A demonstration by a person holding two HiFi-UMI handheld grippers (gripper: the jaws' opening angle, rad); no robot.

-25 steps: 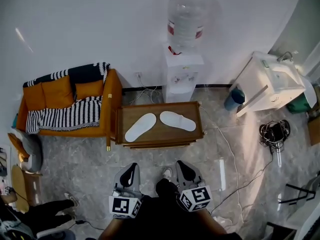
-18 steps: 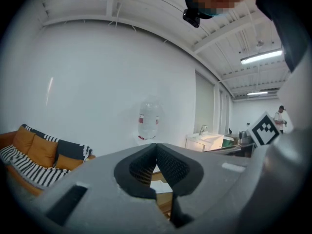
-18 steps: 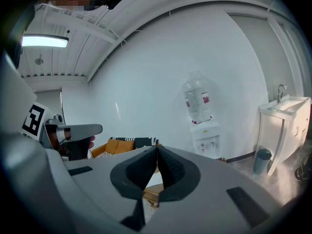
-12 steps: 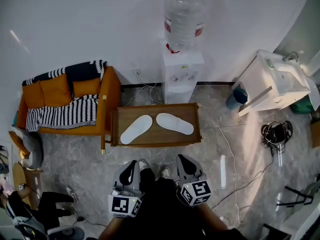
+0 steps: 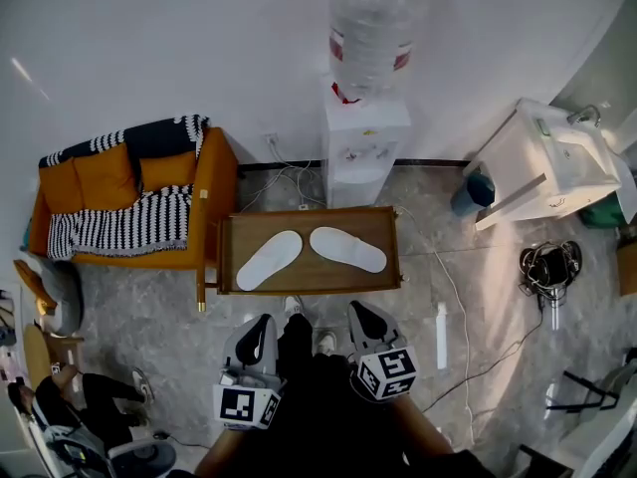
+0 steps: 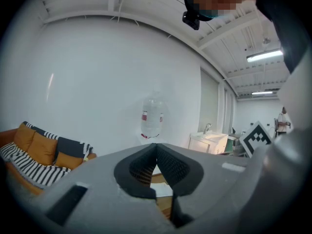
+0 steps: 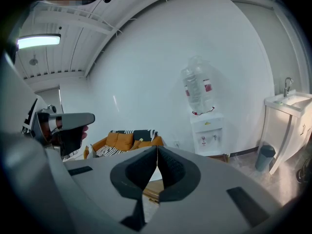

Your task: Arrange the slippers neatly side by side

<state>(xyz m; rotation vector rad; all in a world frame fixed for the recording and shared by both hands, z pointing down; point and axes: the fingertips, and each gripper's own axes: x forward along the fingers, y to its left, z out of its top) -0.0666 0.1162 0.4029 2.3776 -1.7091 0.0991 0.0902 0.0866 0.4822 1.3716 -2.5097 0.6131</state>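
An orange sofa (image 5: 129, 197) stood by the wall, with a tall water cooler (image 5: 365, 147) near it. In front of them was a low wooden table (image 5: 311, 285).

Two white slippers lay flat on the table. The left slipper (image 5: 269, 259) leaned one way and the right slipper (image 5: 347, 249) leaned the other way. Their far ends were close together, but their near ends were well apart, so they made a pointy roof shape. They were not neat yet.

The left claw (image 5: 261, 329) and the right claw (image 5: 362, 319) were held low in front of the person, on the near side of the table and not over it. Both claws were closed tight with nothing in them.

It looked like the very first step: getting close to the table. Next, I think a claw would need to open, reach out over a slipper and pinch its edge. Then that slipper would need a turn so it lies straight beside the other one.
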